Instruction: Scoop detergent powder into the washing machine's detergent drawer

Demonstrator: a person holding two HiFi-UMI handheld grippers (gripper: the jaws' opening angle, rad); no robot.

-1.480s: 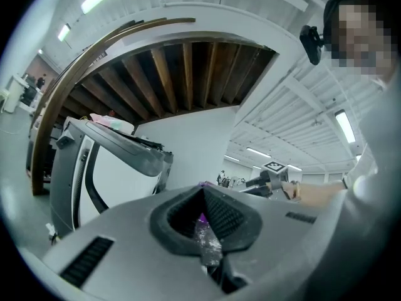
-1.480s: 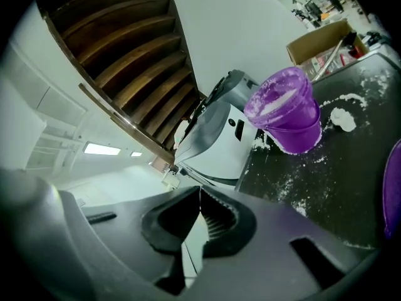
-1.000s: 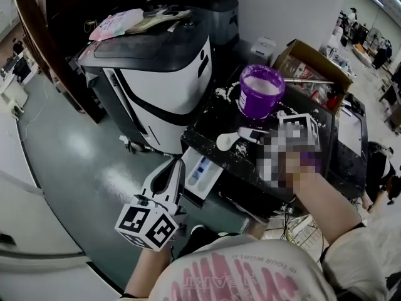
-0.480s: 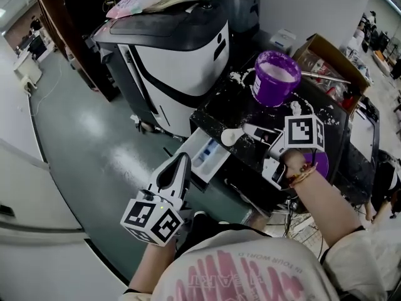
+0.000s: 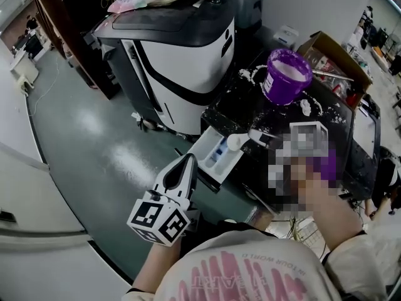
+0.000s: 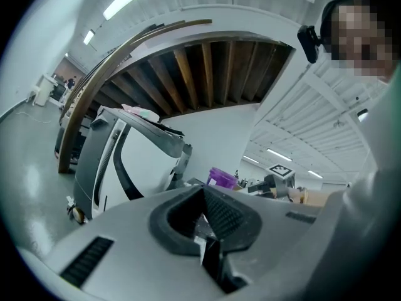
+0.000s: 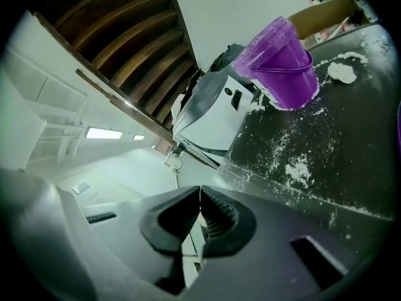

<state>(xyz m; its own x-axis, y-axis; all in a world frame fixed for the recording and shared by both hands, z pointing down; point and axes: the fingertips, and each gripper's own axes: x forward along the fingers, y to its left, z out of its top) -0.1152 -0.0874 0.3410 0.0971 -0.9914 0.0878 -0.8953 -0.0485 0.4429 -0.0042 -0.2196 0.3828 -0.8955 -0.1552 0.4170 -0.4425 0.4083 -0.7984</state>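
Head view, read from my remote seat. My right gripper (image 5: pixel 269 140) has its tongs pressed together on the handle of the white scoop (image 5: pixel 236 142); in the right gripper view (image 7: pixel 200 215) the ribbed pads meet with only a thin white strip between them. The scoop points toward 9 o'clock from that gripper, and its bowl sits at the 2 o'clock corner of the open drawer (image 5: pixel 212 168). I cannot tell whether the bowl hangs over the drawer or over the washer's (image 5: pixel 241 115) front edge. The drawer is white with a blue insert and juts from the washer toward 7 o'clock. The purple tub (image 5: pixel 286 77) stands upright on the washer's black top, at 1 o'clock from the scoop and well apart from it, with white powder (image 5: pixel 289 72) inside. More powder is spilled around the tub, and a lump (image 5: pixel 305 105) lies at its 5 o'clock. My left gripper (image 5: pixel 188 160) is at 7 o'clock from the drawer, near it but apart, above the green floor (image 5: pixel 94 143). Its tongs are pressed together to a point, as the left gripper view (image 6: pixel 203 213) confirms, and its marker cube (image 5: pixel 160 221) is toward me. A white machine (image 5: pixel 182 61) with a dark lid stands at 11 o'clock from the drawer. A cardboard box (image 5: pixel 332 49) lies at 2 o'clock from the tub.
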